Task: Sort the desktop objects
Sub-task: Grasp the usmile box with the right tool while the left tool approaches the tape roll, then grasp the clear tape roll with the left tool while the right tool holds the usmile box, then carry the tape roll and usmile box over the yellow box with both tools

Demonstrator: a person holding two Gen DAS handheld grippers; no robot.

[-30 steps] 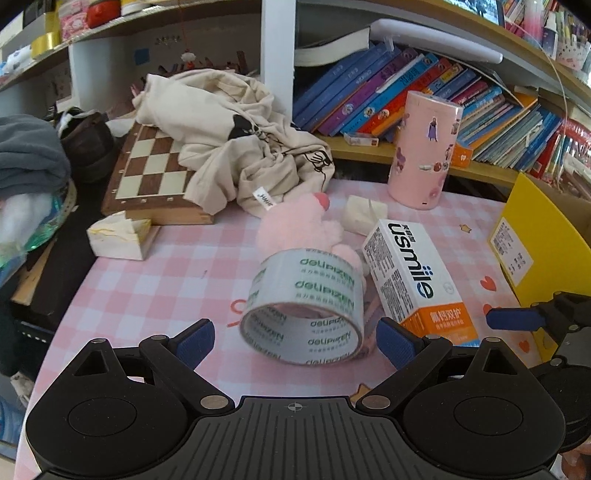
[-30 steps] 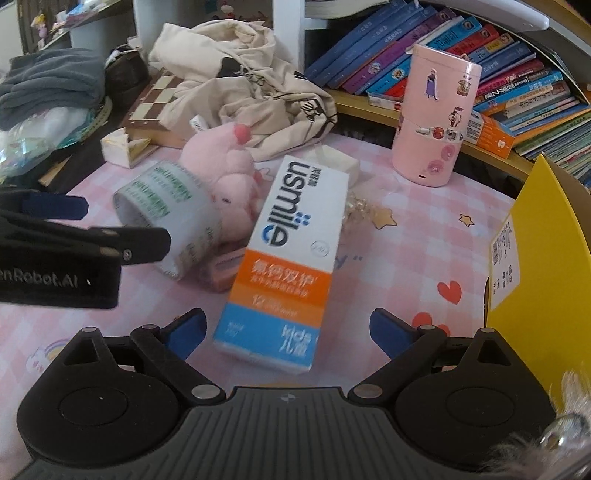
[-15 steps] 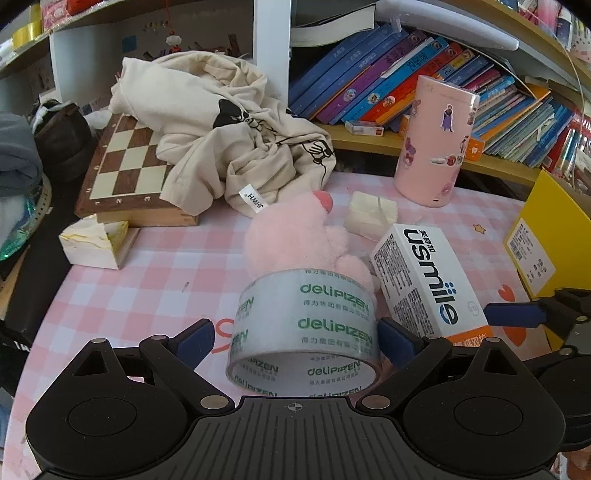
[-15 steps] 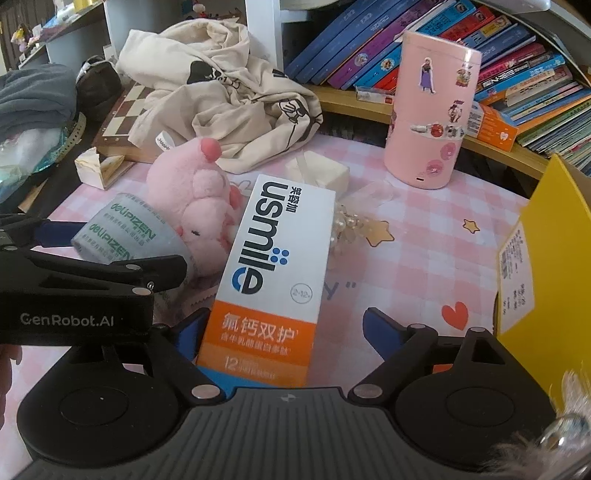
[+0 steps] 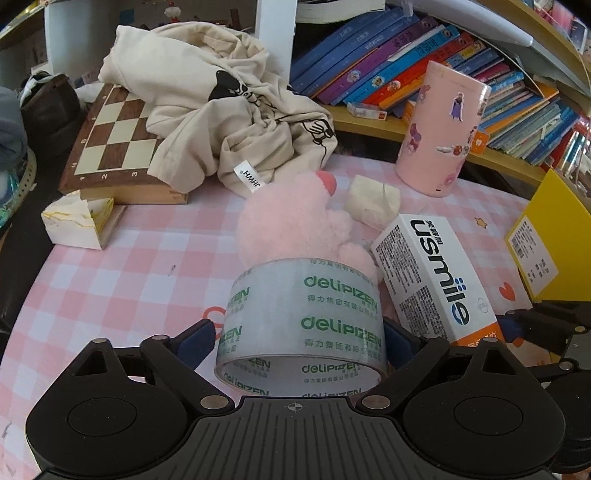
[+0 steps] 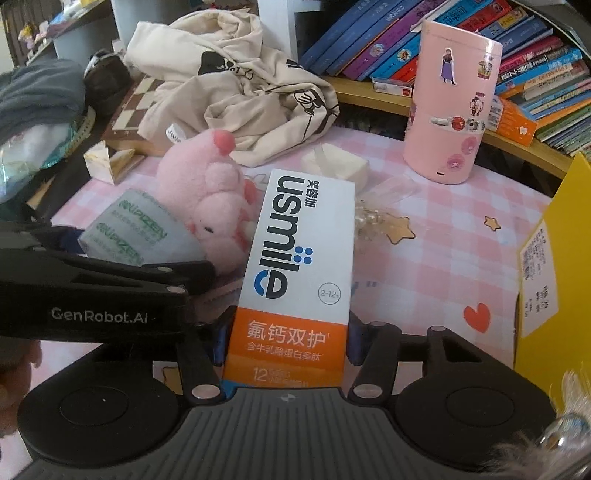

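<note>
A pink-and-white checked tablecloth [image 5: 122,269] printed with small hearts and stars covers the desk, and its left edge drops to a dark gap. Along the far edge runs a low yellow wooden shelf board [image 5: 373,129] carrying a leaning row of children's books [image 5: 373,62] (spines mostly blue, purple and red). A white upright post [image 5: 275,37] divides the shelving, with a pale grey back wall [image 5: 66,22] to its left. Soft, even light falls across the scene.

Our left gripper [image 5: 299,334] clamps the tape roll [image 5: 304,317]; our right gripper [image 6: 286,341], just beside it, clamps the toothpaste box [image 6: 295,266].
</note>
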